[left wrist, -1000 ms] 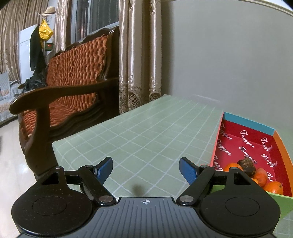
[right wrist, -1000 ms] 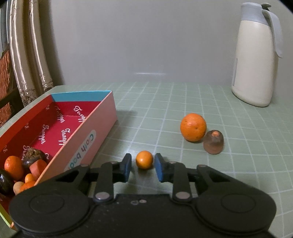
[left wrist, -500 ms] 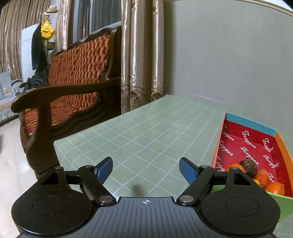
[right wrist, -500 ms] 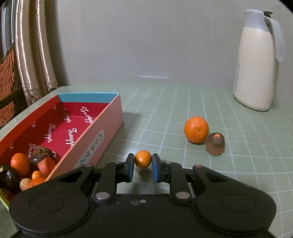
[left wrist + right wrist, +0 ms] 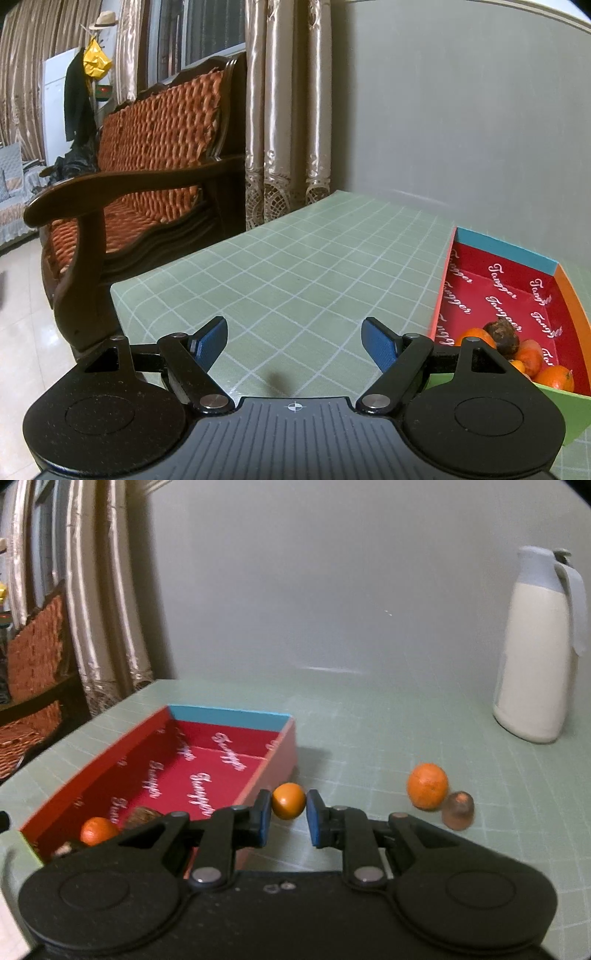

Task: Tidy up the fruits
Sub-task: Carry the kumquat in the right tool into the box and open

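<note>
My right gripper is shut on a small orange fruit, held off the green table beside the right wall of the red box. Several fruits lie at the box's near end, among them an orange and a dark brown one. A larger orange and a brownish jelly cup rest on the table to the right. In the left wrist view my left gripper stands open over bare tablecloth, left of the red box with its fruits.
A cream thermos jug stands at the back right against the grey wall. A wooden sofa and curtains lie past the table's left edge.
The right gripper closed on the small orange fruit and lifted it up beside the box wall. The left gripper stayed where it was, open.
</note>
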Action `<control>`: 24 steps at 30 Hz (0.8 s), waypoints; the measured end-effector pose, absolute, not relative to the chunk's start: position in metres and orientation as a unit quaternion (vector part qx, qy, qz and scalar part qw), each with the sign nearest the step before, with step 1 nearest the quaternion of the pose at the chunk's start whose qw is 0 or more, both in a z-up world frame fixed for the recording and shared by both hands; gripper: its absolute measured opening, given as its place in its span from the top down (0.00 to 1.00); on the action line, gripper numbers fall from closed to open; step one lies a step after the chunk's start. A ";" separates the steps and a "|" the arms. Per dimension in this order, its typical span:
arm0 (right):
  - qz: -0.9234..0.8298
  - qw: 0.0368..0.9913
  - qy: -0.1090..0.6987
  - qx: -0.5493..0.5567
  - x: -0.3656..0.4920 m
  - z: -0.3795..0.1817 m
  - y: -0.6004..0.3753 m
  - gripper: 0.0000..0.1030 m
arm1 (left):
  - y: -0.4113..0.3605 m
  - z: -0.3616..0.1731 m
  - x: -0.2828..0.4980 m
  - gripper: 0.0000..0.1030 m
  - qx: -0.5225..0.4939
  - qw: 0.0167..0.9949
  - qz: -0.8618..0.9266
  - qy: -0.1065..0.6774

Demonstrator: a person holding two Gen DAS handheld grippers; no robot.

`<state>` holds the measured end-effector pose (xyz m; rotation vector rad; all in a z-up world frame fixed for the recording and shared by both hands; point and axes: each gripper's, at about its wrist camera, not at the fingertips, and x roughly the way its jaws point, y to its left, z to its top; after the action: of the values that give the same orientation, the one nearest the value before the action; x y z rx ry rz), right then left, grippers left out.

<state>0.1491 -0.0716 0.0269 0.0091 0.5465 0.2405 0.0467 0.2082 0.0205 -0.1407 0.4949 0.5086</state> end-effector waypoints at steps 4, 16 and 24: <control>0.140 0.954 0.266 -0.003 0.146 0.031 -0.058 0.81 | 0.209 0.021 0.046 0.23 -0.070 0.935 0.250 0.241; 0.182 0.946 0.268 -0.025 0.139 0.031 -0.024 0.81 | 0.214 0.020 0.043 0.23 -0.078 0.934 0.251 0.240; 0.185 0.941 0.282 -0.026 0.136 0.022 -0.020 0.81 | 0.214 0.020 0.045 0.23 -0.081 0.934 0.251 0.242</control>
<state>0.1357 -0.0201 0.0222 -0.0539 0.5758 0.3766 0.0450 0.2137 0.0205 -0.1648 0.4953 0.5137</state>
